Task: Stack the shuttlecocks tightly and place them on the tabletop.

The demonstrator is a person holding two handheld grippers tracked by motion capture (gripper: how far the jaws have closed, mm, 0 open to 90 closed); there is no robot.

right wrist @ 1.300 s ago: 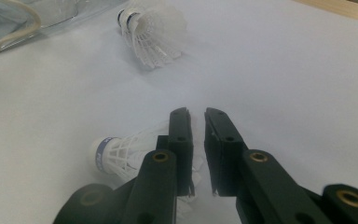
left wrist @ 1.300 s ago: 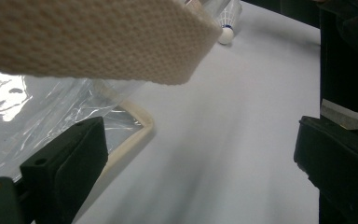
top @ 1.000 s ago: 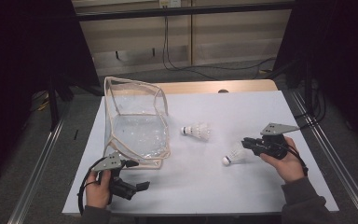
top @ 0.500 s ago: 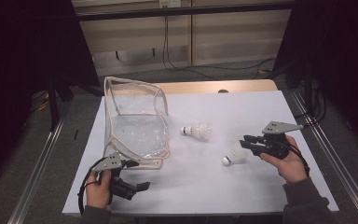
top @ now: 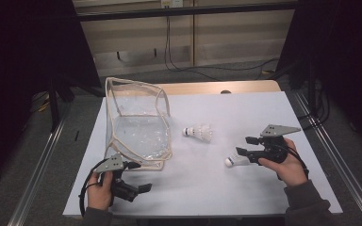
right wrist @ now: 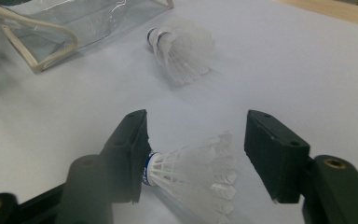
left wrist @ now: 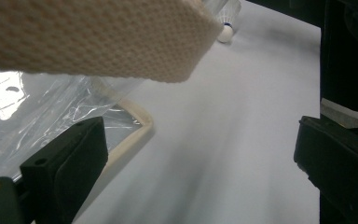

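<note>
High view shows a white-topped desk [top: 245, 197] with a clear plastic pouch with cream fabric edging [top: 136, 125] standing open toward its left edge, and two white feathered shuttlecocks lying on their sides. One white feathered shuttlecock with a blue-banded cork [top: 199, 132] rests near the middle of the desk, just beside the pouch's right side and apart from it. The second white feathered shuttlecock [top: 233, 161] lies nearer the right edge, at the tips of the right gripper [top: 243, 147], which a hand holds low over the desk. In the right gripper view its jaws have just been opening and now stand moderately wide, with this second shuttlecock [right wrist: 191, 172] lying between them: its cork end touches the inner face of the left jaw, while the feather skirt stays clear of the right jaw, so nothing is clamped. The first shuttlecock [right wrist: 182, 49] lies farther off, toward the pouch [right wrist: 51, 28]. The left gripper [top: 132, 181] sits near the desk's front-left corner, just in front of the pouch's lower rim. In the left gripper view its jaws are spread wide with bare desk between them, the pouch's cream edging [left wrist: 135, 135] beside the left jaw.
</note>
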